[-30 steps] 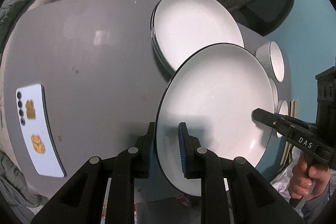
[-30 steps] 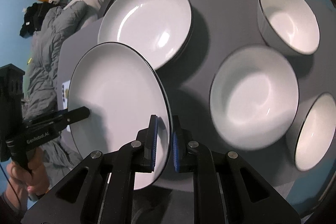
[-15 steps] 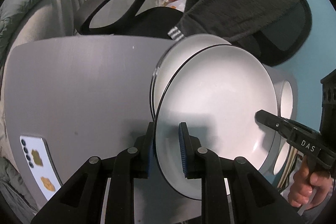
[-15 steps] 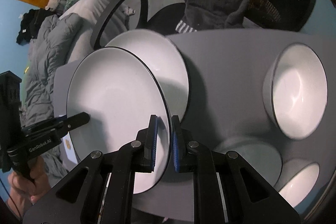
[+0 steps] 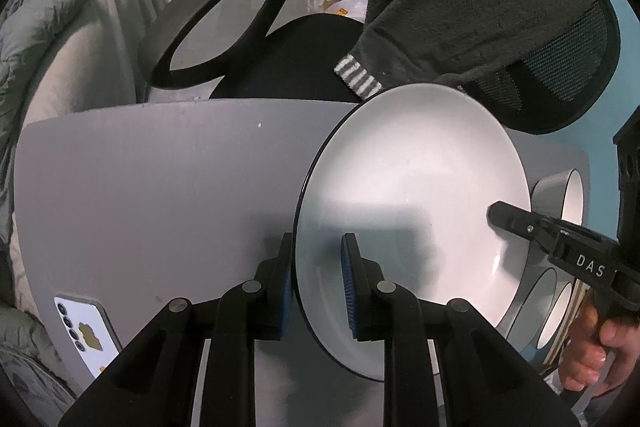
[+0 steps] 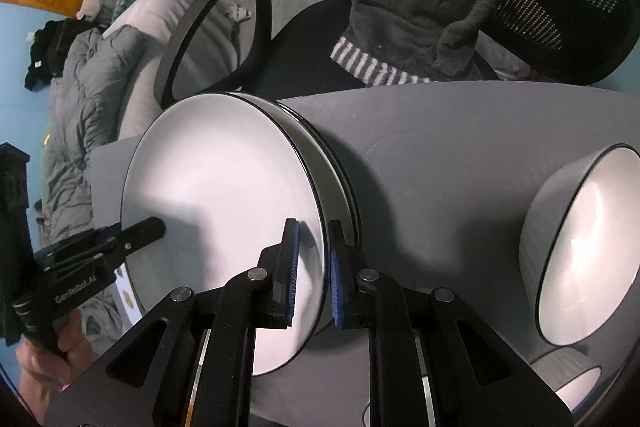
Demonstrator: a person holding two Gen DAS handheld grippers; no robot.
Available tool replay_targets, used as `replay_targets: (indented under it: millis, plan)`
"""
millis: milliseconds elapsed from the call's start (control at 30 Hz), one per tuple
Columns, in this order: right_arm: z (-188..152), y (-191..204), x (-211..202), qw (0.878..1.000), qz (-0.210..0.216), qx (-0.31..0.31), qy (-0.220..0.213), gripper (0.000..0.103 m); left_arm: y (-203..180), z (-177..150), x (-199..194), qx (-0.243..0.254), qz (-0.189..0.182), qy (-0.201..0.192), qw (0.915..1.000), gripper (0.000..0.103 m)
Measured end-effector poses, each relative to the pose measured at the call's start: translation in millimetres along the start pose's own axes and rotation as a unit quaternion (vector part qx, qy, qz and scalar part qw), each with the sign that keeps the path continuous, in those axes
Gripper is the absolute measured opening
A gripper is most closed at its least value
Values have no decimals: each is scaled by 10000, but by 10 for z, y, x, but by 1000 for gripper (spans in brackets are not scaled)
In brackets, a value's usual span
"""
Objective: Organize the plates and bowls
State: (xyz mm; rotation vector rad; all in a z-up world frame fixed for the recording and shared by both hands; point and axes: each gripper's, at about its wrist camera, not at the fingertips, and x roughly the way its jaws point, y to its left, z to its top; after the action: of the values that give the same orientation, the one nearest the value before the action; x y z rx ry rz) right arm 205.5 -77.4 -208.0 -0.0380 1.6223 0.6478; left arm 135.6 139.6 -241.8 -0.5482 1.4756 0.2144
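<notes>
Carried plate: a white, black-rimmed plate was held over the plate stack at the far side of the grey table, apparently so that it could be set down squarely on top.
Left hand-held gripper: its blue pads were closed on the plate's left rim, one pad above and one below.
Right hand-held gripper: it was likewise clamped on the opposite rim; a two-sided hold was judged to keep the wide plate level.
Contact: whether the plate was already resting on the stack could not be told.
Bowls: a white bowl stood well apart to the right, with another nearer the table edge, both left ungrouped.
Phone: a white phone lay at the table's near left corner, clear of the work.
Next step, as judged: the plate would need lowering and both grips releasing together.
</notes>
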Motion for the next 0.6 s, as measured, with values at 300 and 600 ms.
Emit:
replay_targets:
  millis: [300,600]
  plan:
    - [57,-10,-10,10000,-9,-35,90,18,-11,27,32,131,55,32,9999,20]
    - [98,43,-34,9995,24,-76,317,36,78,-23,3,99,-114,25,9999,20]
